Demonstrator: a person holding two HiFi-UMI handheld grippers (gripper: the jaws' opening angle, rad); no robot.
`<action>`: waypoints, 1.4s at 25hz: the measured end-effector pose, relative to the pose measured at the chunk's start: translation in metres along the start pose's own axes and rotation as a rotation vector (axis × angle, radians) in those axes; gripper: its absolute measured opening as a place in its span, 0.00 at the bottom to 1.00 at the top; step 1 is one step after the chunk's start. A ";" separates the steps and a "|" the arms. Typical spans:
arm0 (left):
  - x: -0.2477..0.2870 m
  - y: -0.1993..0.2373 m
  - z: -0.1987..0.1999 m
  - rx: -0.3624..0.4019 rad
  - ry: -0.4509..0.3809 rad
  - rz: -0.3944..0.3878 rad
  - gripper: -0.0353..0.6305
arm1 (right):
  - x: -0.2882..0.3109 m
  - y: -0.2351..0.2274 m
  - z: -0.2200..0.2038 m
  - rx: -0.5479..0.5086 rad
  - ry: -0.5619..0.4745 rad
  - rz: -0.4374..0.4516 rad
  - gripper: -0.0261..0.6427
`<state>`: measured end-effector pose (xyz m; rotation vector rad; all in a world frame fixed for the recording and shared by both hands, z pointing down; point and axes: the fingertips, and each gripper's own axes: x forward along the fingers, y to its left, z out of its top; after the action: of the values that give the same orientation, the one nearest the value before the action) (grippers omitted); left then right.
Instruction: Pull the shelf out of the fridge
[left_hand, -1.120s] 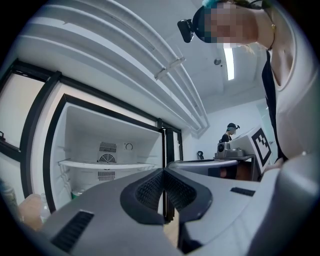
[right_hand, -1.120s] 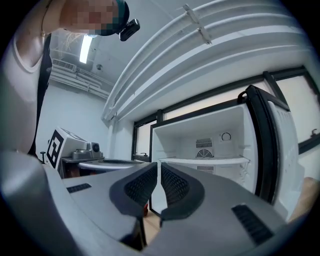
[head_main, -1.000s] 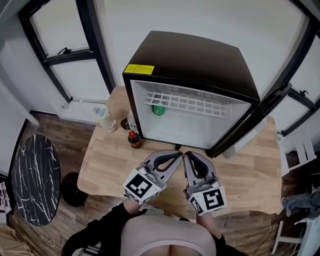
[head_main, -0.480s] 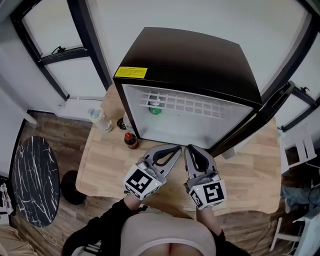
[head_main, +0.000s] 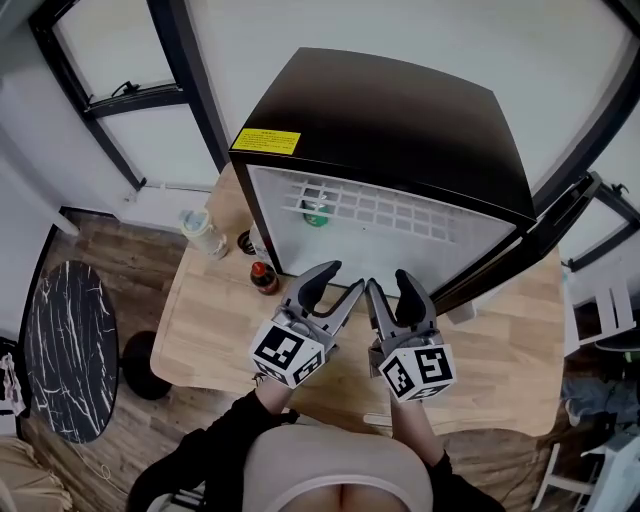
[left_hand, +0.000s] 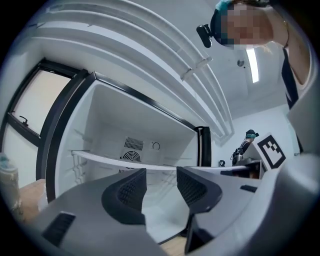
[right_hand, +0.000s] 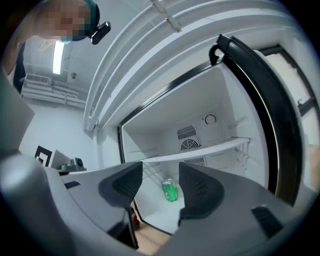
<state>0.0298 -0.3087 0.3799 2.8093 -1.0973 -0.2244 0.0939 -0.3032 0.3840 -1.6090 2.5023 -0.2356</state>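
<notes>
The wire shelf (head_main: 372, 212) sits inside the fridge (head_main: 390, 120), level in the upper part of the compartment, its white front edge just inside the mouth. The fridge stands on the wooden table (head_main: 215, 335) with its door (head_main: 545, 232) swung open to my right.

My left gripper (head_main: 341, 280) and right gripper (head_main: 389, 282) hover side by side in front of the opening, apart from the shelf. Both sets of fingers have just been opening. They now stand partly spread with nothing between them; only the fridge's inside shows through the gaps.

From the head view the shelf is a grid, with a green can (head_main: 315, 213) showing through its bars. The right gripper view shows the can (right_hand: 170, 190) standing on the fridge floor below the shelf (right_hand: 200, 150). It also shows a fan grille (right_hand: 190, 145) and a dial (right_hand: 210, 119) on the back wall. The left gripper view has the shelf edge (left_hand: 115, 161) crossing above my left gripper's (left_hand: 160, 182) pads, and no can. Only the head view shows the red-capped bottle (head_main: 265, 277) and a jar (head_main: 203, 233) on the table left of the fridge.

A second ago both pairs of fingers were pressed together and my grippers were farther from the fridge mouth.
</notes>
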 end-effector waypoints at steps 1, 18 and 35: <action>0.002 0.003 -0.002 -0.012 0.000 0.005 0.31 | 0.003 -0.005 -0.001 0.034 -0.005 -0.008 0.39; 0.050 0.053 -0.013 -0.177 -0.029 0.097 0.47 | 0.052 -0.060 -0.009 0.316 -0.040 -0.075 0.49; 0.084 0.080 -0.007 -0.413 -0.096 0.117 0.48 | 0.086 -0.083 -0.004 0.468 -0.081 -0.111 0.49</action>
<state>0.0394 -0.4239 0.3918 2.3843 -1.0845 -0.5135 0.1318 -0.4153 0.4019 -1.5202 2.0919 -0.6957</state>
